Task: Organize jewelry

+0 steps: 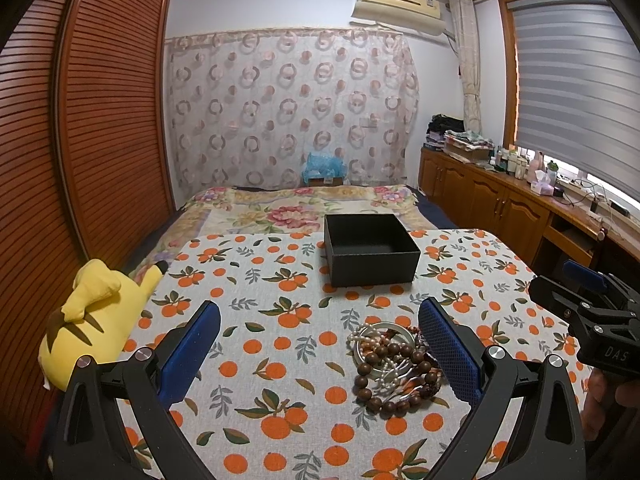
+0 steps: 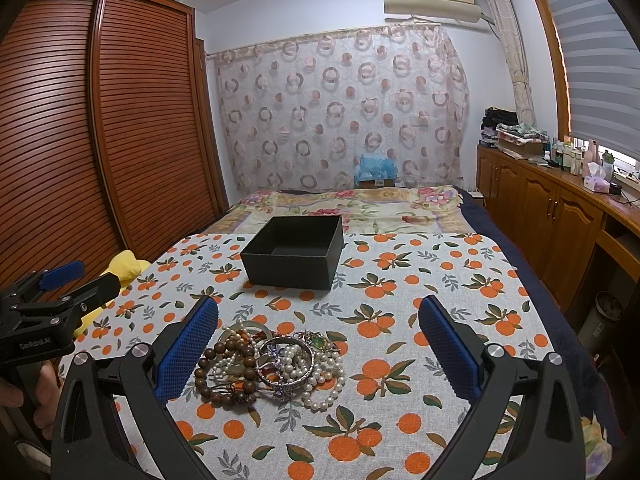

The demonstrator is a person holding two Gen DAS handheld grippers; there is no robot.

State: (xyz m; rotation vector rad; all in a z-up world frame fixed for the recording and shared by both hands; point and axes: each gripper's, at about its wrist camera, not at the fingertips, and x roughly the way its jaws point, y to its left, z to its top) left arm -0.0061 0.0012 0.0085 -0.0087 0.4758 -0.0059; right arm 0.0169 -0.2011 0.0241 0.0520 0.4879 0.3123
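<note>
- We had both claws spread wide and holding nothing: the left claw [image 1: 320, 344] and the right claw [image 2: 318, 342] hung above the table [image 2: 460, 280], neither touching any piece.
- The jewelry [image 2: 276, 364] lay in one tangled heap on the orange-print cloth at the near side of the table: a brown bead bracelet [image 2: 224, 372], pearl strands [image 2: 320, 380], a silver bangle [image 2: 286, 360] and some smaller pieces we could not quite tell apart.
- The box [image 2: 294, 252] stood open and seemingly empty, well beyond the heap; so we judged the task barely begun, with the first pick in hand.
- From the left view the heap [image 1: 394, 364] sat just beside the right finger; from the right view it sat by the left finger, so it lay between the two claws.
- Next we would need to single out one piece, likely the bangle on top, close on it cleanly and lift slowly, since the strands looked interlaced and might drag along.
</note>
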